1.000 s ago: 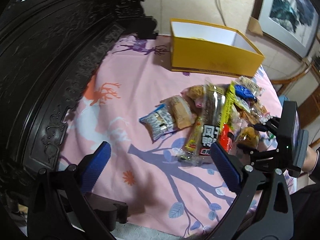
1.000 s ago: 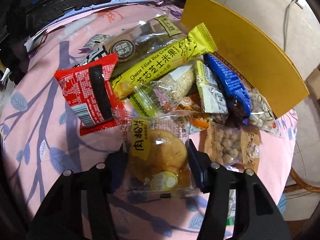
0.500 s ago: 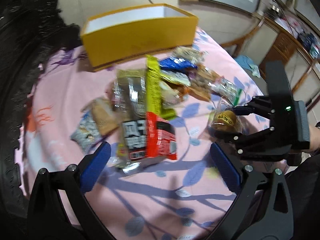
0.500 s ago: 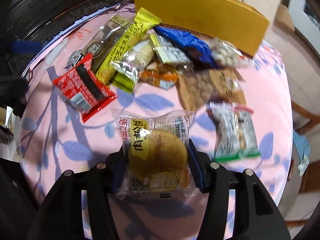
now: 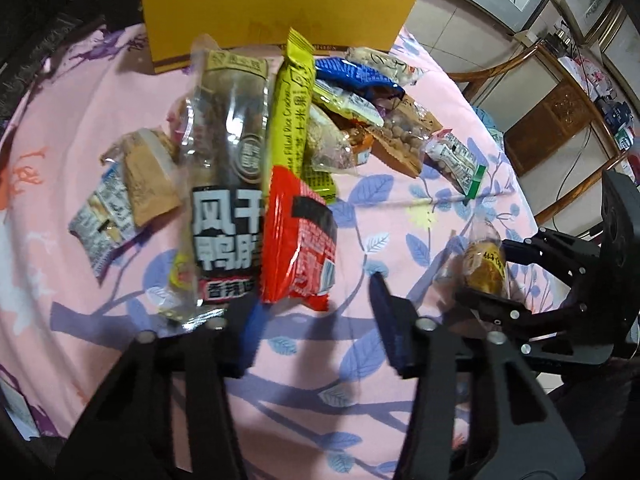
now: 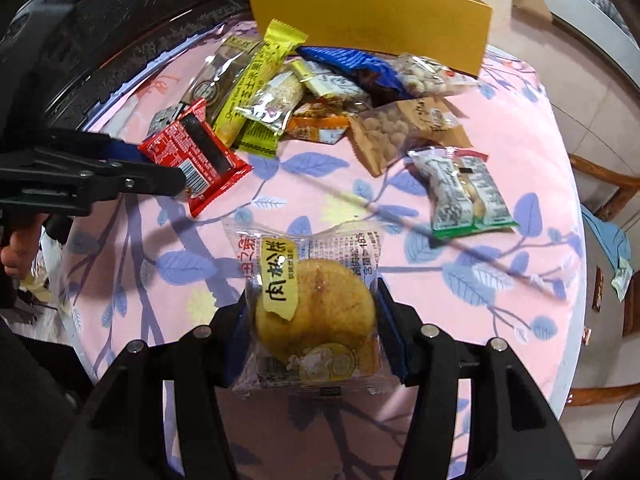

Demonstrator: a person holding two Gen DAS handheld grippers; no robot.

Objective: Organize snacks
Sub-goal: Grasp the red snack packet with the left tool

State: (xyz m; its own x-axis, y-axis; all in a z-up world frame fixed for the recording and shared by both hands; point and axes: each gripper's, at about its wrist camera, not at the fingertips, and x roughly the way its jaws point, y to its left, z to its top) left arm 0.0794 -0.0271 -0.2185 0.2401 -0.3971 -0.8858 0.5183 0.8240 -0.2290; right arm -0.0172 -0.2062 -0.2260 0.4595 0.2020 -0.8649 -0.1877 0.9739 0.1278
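Round table under a pink cloth printed with purple branches and leaves [image 6: 500,128]. One open yellow cardboard box [image 6: 372,20] stands at the far edge; the snack heap lies just in front of it.

Readable writing:
- Long yellow stick pack [image 5: 294,120]: "Cheese Filled Rice Cracker" plus Chinese characters. One.
- Long clear-and-black pouch [image 5: 228,184]: large white characters 风干 over 鸭, red strip 香辣 at the bottom. One.
- Clear-wrapped round golden bun [image 6: 316,312]: yellow label 肉松饼. One.
- Flat red foil packet with black band [image 5: 300,240]: print too small to read. One.
- Blue wrapper [image 6: 352,68], brown paper bag of round nuts [image 6: 400,128], green-edged clear twin pack [image 6: 464,196]: one each, text illegible.

Right gripper [image 6: 316,316]: pads clamp the bun's wrapper on both sides, lifted above the cloth, well apart from the heap.

Left gripper [image 5: 314,316]: jaws have just been closing, now narrow, straddling the near end of the red packet. Whether the blue pads press it, I cannot tell.
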